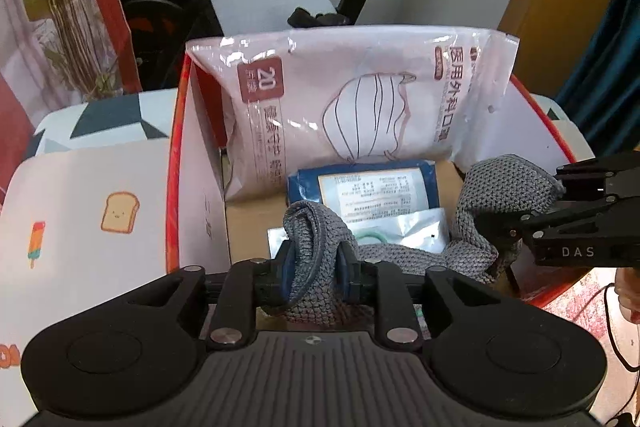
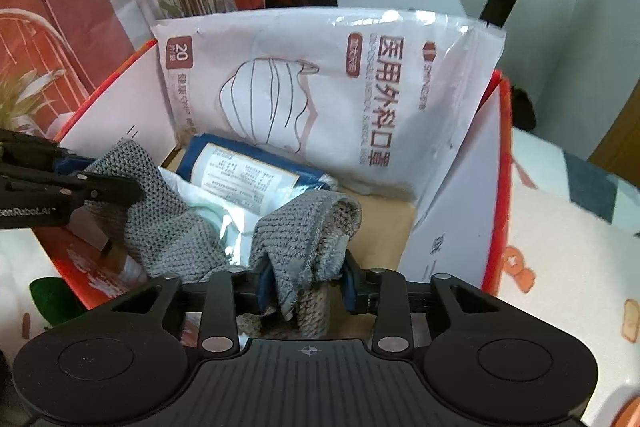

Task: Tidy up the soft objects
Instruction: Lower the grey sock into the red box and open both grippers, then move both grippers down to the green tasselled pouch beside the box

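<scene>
Gripped by L tool (image 1: 314, 273) & R tool (image 2: 306, 285), each clamped on one end: grey knit cloth (image 1: 404, 251), held slack over red box (image 1: 176, 163) w/ mask pack (image 1: 352, 95), prob. for stowing inside.

**What I can't make out**

The blue packet (image 1: 362, 187) hides its lower edge under the grey knit cloth (image 1: 316, 239). Behind the mask bag (image 1: 352, 99), I lose the box's (image 1: 178, 131) back wall. The packet's label print is too small to read.
</scene>
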Demonstrator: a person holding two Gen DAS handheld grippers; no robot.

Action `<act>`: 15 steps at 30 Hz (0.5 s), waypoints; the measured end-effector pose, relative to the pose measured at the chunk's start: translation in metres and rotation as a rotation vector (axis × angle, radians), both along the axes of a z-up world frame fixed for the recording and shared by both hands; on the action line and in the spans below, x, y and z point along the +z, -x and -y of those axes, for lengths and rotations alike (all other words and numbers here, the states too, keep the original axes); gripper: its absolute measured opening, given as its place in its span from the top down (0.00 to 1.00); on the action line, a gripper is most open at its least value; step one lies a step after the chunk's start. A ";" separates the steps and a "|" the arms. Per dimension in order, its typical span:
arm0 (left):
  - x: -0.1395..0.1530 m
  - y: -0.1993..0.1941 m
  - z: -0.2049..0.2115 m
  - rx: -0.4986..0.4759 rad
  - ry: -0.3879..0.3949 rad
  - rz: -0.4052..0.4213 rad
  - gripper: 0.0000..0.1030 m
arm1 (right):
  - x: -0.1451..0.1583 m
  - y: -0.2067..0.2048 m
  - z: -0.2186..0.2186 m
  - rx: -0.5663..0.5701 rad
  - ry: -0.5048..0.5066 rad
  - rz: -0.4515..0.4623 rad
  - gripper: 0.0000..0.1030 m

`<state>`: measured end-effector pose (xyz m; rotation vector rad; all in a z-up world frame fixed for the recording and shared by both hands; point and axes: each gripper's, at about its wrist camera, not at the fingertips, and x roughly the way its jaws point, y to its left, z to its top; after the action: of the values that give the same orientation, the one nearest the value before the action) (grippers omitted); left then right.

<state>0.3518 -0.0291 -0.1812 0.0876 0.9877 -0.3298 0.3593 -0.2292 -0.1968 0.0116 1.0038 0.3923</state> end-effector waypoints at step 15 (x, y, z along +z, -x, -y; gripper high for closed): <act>0.061 0.023 -0.016 0.046 0.020 0.302 0.52 | 0.068 0.037 0.025 -0.032 -0.027 0.312 0.33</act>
<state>0.3293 -0.0135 -0.1203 0.0939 0.6859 -0.2749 0.3220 -0.2540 -0.1289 -0.0093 0.6895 0.3651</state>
